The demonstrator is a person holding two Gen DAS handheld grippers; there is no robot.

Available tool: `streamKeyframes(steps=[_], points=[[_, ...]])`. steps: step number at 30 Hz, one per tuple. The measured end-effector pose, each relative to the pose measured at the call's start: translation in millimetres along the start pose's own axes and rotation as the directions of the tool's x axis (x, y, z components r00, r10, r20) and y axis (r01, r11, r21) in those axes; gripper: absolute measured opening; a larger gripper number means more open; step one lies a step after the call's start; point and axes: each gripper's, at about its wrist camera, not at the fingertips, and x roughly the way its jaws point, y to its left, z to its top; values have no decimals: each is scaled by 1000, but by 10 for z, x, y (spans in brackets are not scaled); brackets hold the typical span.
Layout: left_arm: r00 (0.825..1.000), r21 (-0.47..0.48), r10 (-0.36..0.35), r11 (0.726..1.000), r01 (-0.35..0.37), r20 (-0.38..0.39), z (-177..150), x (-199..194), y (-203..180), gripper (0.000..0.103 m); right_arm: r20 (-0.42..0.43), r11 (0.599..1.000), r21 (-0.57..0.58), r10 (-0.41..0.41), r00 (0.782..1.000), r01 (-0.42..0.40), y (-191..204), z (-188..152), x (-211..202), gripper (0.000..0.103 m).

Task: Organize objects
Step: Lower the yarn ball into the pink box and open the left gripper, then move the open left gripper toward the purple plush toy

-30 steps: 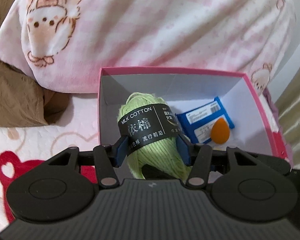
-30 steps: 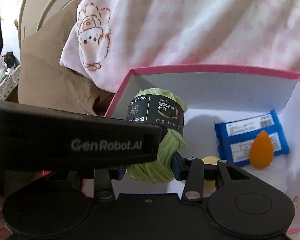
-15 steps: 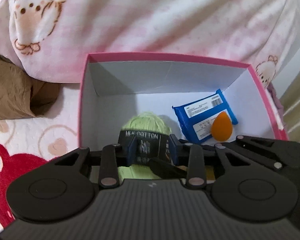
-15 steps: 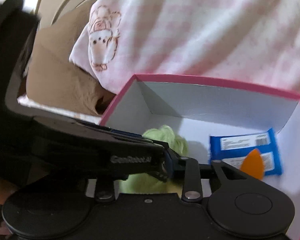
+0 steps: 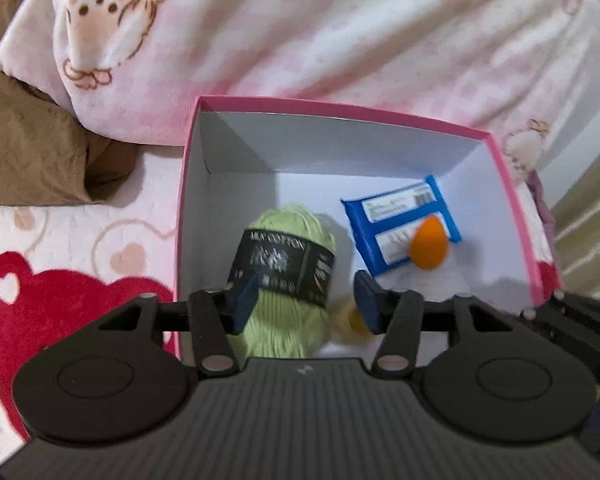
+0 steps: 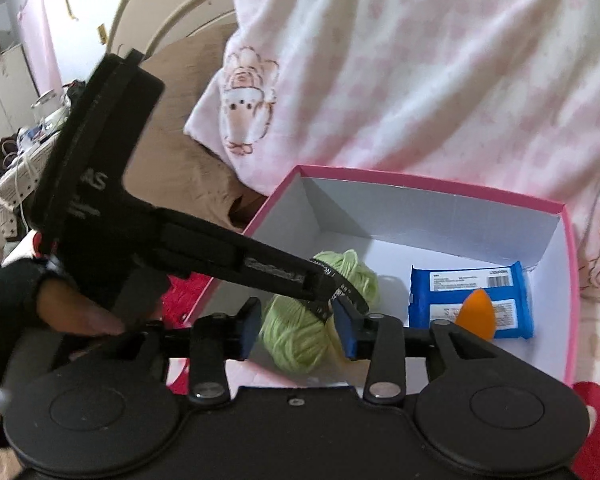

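A green yarn ball [image 5: 288,280] with a black label lies at the left of the pink box [image 5: 340,110], on its white floor. My left gripper [image 5: 305,303] straddles the yarn with its jaws opening; the right pad [image 5: 366,302] stands off the wool. In the right wrist view the yarn ball [image 6: 300,340] sits below my right gripper [image 6: 297,330], whose jaws are also opening without pressing on it. The left gripper's black frame [image 6: 204,248] crosses over the yarn. A blue packet [image 5: 388,216] with an orange teardrop sponge [image 5: 430,248] on it lies at the box's right.
A pink-and-white blanket [image 5: 340,32] bulges behind the box, and a brown cushion [image 5: 32,144] lies to its left. The box rests on bedding with a red bear print [image 5: 60,292]. A small yellow thing [image 5: 350,316] peeks out beside the yarn. A hand [image 6: 72,312] holds the left tool.
The yarn, gripped above the box a second ago, went down into it. Both pairs of jaws have spread off it, and the right gripper has drawn back and upward.
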Motion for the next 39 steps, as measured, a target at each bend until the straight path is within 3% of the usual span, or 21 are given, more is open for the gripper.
streamKeyframes(steps=[4, 11, 15, 19, 22, 26, 29, 33, 36, 39], points=[[999, 22, -3, 1000, 4, -42, -89, -362, -93, 65, -14, 999, -39, -7, 1000, 6, 86, 29, -288, 53], [997, 95, 72, 993, -71, -11, -303, -1004, -279, 85, -78, 989, -145, -23, 997, 11, 275, 54, -820, 61], [998, 134, 59, 989, -60, 16, -436, -1297, -395, 88, -64, 984, -179, -20, 998, 9, 354, -39, -1153, 66], [1000, 165, 2, 986, -5, 16, -590, -1482, -513, 92, -35, 982, -187, -16, 999, 9, 400, -199, -1402, 70], [998, 191, -36, 981, 45, -49, -668, -1537, -571, 93, -33, 986, -168, -12, 999, 6, 399, -319, -1529, 70], [999, 252, -17, 967, 26, -38, -810, -1626, -664, 94, -66, 986, -167, -19, 998, 8, 409, -479, -1623, 72], [998, 262, -47, 963, 56, -42, -932, -1610, -692, 94, -92, 987, -160, -9, 996, -6, 386, -614, -1614, 76], [996, 234, -71, 969, 81, -48, -1089, -1426, -725, 94, -118, 991, -133, 6, 993, -22, 312, -838, -1494, 77], [993, 187, -93, 977, 105, -73, -1171, -1208, -741, 94, -72, 990, -138, -44, 996, 34, 323, -1010, -1431, 77], [990, 149, -95, 983, 110, -103, -1270, -980, -747, 93, -68, 984, -178, -38, 997, 26, 384, -1153, -1406, 77]])
